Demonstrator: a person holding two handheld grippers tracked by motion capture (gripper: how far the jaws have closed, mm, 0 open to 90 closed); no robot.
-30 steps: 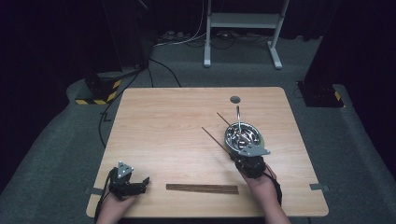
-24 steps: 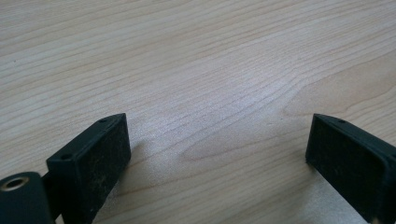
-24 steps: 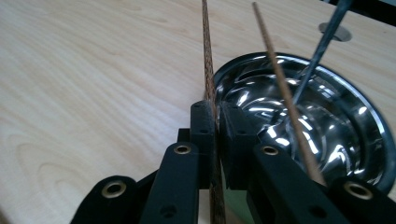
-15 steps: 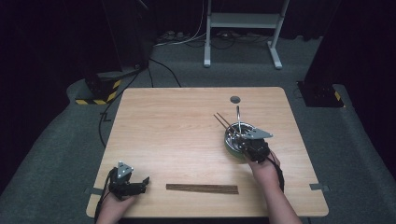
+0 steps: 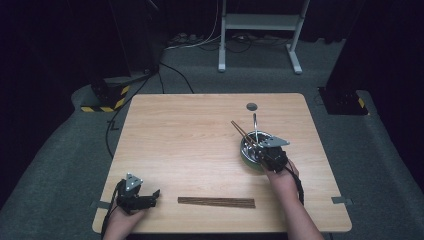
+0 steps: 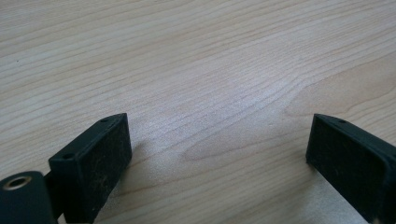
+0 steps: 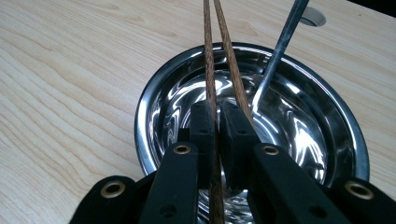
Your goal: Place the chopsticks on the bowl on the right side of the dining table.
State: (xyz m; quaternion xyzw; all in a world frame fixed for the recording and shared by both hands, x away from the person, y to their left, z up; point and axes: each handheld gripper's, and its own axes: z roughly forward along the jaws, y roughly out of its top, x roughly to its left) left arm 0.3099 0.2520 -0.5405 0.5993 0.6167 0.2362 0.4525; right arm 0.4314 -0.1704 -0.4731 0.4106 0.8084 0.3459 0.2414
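Right gripper view: chopsticks [image 7: 211,84] clamped between the right tongs [image 7: 215,122].

jaws: chunky black blocks, brass-ringed screw holes
left gripper [image 5: 152,196]: grey three-cornered plate up top
right gripper [image 7: 215,122]: black cable trailing

The chopsticks [image 7: 211,88] run off the top edge, their lower ends hidden between the fingers [image 7: 201,135]

Light wood desk [image 5: 190,140] on grey carpet floor [image 5: 60,165]; dark room. White metal stand [image 5: 260,22] far centre, black cables [image 5: 150,80], yellow-black striped base [image 5: 102,97] far left.
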